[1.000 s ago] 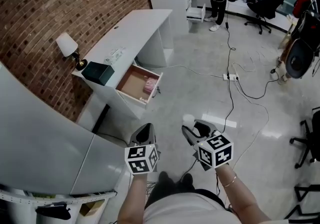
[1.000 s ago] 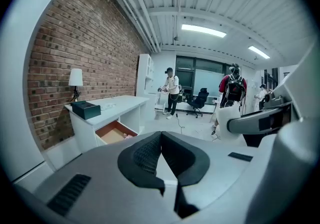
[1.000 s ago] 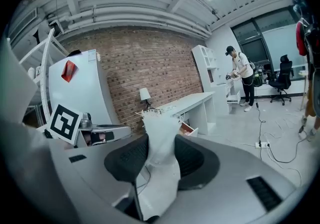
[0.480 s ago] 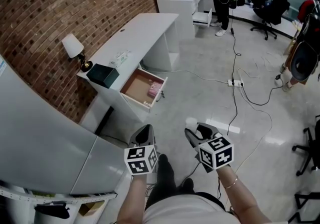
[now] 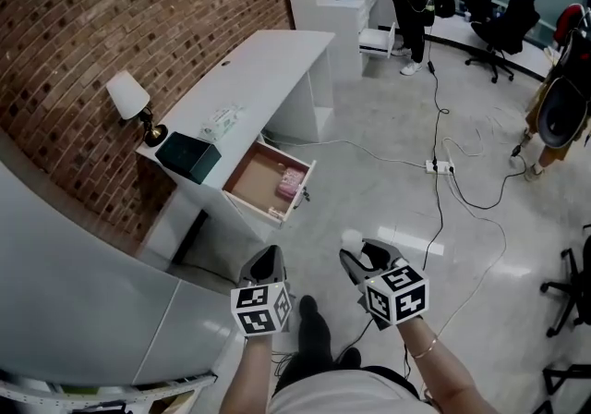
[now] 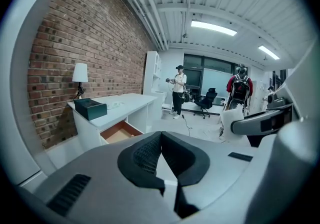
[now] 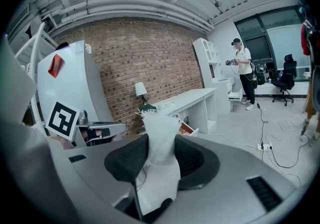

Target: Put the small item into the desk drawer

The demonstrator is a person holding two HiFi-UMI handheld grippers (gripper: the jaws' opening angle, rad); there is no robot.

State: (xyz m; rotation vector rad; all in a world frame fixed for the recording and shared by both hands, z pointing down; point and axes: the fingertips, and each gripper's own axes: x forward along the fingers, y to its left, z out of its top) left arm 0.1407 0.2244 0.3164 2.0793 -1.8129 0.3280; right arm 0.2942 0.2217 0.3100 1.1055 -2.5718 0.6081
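Right gripper point(image 5: 358, 251) squeezes the small white item point(image 7: 159, 138). Left gripper point(image 5: 266, 264) is closed, holding nothing. The drawer point(image 5: 254, 172) is open but well apart, so dropping it in is left.

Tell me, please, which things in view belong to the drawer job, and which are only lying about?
For the job:
right gripper, shut on the small white item
open desk drawer
white desk

Just lying about:
lamp
dark green box
power strip on the floor
office chair
left gripper, shut and empty
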